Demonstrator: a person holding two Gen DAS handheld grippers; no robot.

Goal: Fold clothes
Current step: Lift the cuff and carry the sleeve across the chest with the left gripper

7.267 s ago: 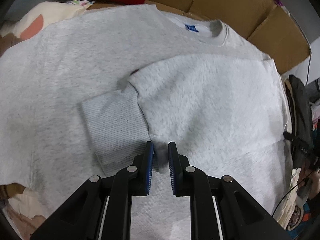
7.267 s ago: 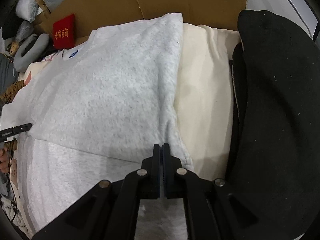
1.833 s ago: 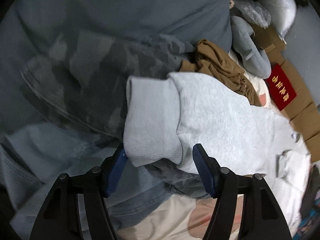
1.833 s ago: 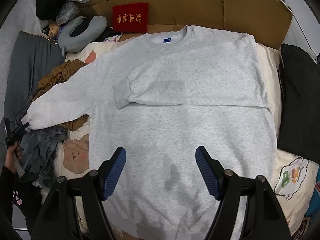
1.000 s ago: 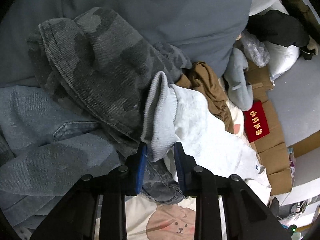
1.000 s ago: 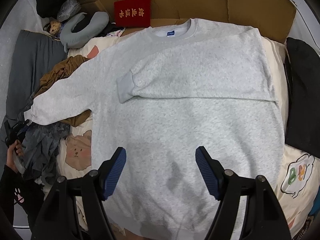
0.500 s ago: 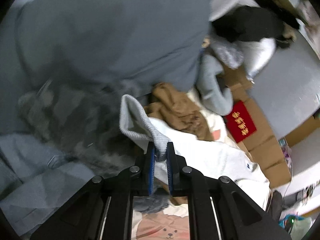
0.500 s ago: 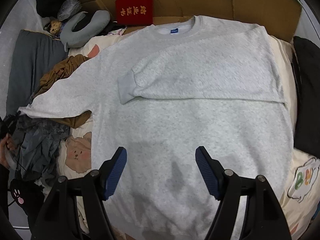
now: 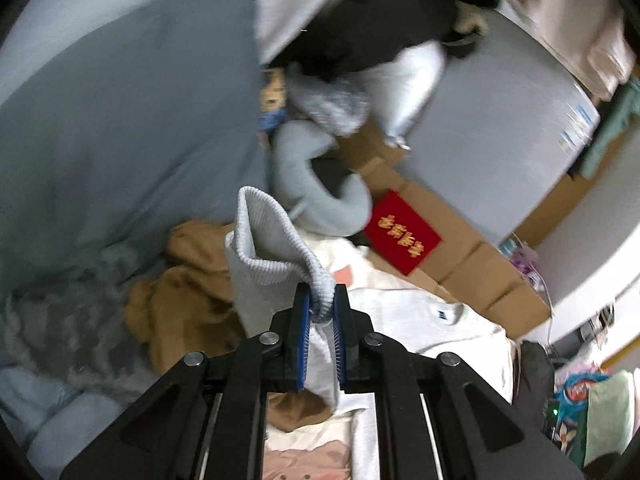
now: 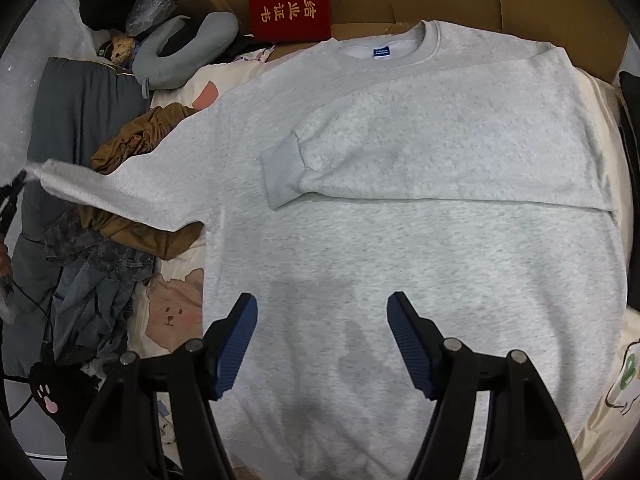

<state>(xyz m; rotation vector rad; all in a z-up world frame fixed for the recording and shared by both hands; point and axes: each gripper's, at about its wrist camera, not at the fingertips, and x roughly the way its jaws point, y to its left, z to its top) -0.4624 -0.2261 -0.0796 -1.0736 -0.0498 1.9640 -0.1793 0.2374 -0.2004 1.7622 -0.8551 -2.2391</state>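
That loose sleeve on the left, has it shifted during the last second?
Yes. The left tool pinches its cuff, and the sleeve now hangs lifted above the brown garment instead of draping over it.

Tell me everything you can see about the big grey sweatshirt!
The sweatshirt is light heathered grey, looks soft and fleecy, and lies flat with its round collar far from the camera and a small blue label inside. One sleeve is folded across the chest, its ribbed cuff near the middle. The other sleeve stretches out sideways over a brown garment, and its cuff is pinched in the left hand-held gripper.
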